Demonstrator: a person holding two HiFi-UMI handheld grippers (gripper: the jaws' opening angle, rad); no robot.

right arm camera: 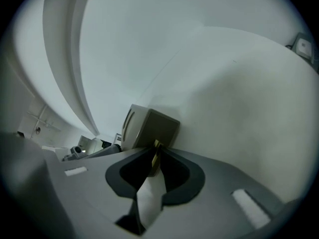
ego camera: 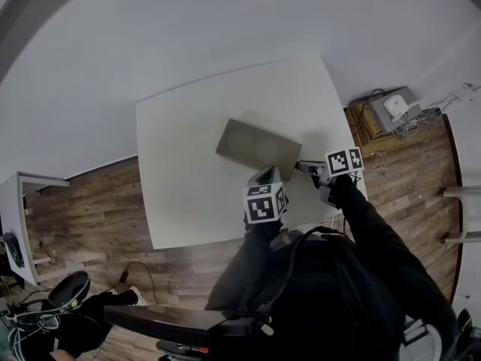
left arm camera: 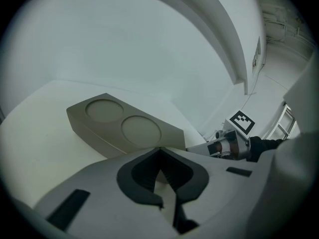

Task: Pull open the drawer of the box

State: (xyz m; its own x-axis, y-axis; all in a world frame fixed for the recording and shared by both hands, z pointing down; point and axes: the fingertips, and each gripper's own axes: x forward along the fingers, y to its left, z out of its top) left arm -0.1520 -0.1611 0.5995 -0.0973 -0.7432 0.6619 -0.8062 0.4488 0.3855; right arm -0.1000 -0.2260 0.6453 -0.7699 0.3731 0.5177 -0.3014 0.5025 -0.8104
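Note:
A grey-brown box [ego camera: 255,147] with two round recesses in its top lies on the white table [ego camera: 180,179]. My left gripper [ego camera: 264,176] rests at the box's near end; in the left gripper view its jaws meet at the box's [left arm camera: 124,126] edge with nothing visibly held. My right gripper [ego camera: 303,165] reaches the box's right end. In the right gripper view its jaws are pinched on a small yellowish pull tab [right arm camera: 156,150] that sticks out of the end face of the box [right arm camera: 149,127]. The drawer itself looks flush with the box.
The table's right edge runs close beside my right gripper. Wooden floor surrounds the table. A cardboard box with a white device and cables [ego camera: 391,111] stands at the back right, and a white shelf [ego camera: 19,216] at the left.

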